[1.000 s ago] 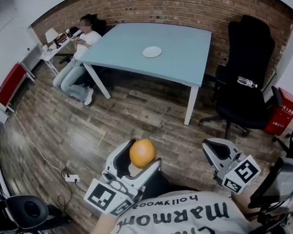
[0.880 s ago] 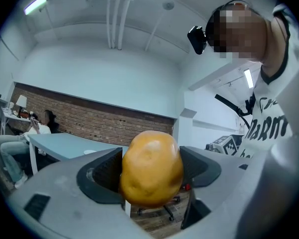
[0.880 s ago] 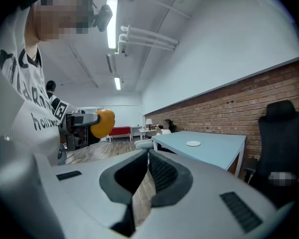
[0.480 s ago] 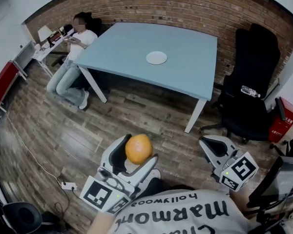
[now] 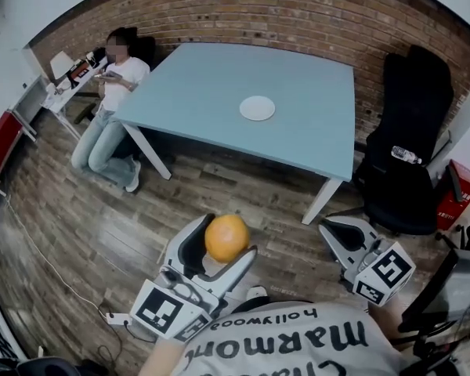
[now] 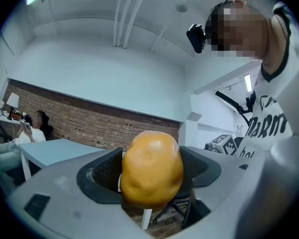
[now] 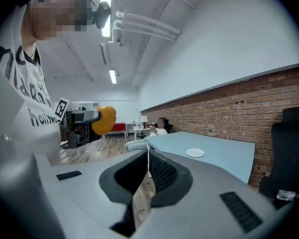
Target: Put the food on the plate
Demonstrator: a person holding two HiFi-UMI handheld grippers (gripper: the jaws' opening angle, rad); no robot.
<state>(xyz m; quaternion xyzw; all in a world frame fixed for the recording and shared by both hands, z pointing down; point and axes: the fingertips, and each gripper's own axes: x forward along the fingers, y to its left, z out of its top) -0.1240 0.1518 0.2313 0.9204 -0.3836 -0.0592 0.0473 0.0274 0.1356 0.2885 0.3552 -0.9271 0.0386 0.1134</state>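
My left gripper (image 5: pixel 222 247) is shut on a round orange-yellow food piece (image 5: pixel 226 237), which it holds up over the wooden floor in front of my chest. In the left gripper view the food (image 6: pixel 152 168) fills the gap between both dark pads. A small white plate (image 5: pixel 257 108) lies near the middle of the light blue table (image 5: pixel 196 92), well ahead of both grippers. My right gripper (image 5: pixel 334 232) hangs at the lower right, shut and with nothing in it. The right gripper view shows the plate (image 7: pixel 195 153) and the held food (image 7: pixel 103 120).
A person (image 5: pixel 113 104) sits on the floor at the table's far left corner. To the table's right a black office chair (image 5: pixel 411 155) carries a bottle (image 5: pixel 406 156), with a red box (image 5: pixel 458 182) beyond. A cable and power strip (image 5: pixel 113 318) lie on the floor at lower left. A brick wall backs the table.
The table and plate have come nearer and sit lower and more to the right in the head view. Both grippers keep their pose, and the food stays held.
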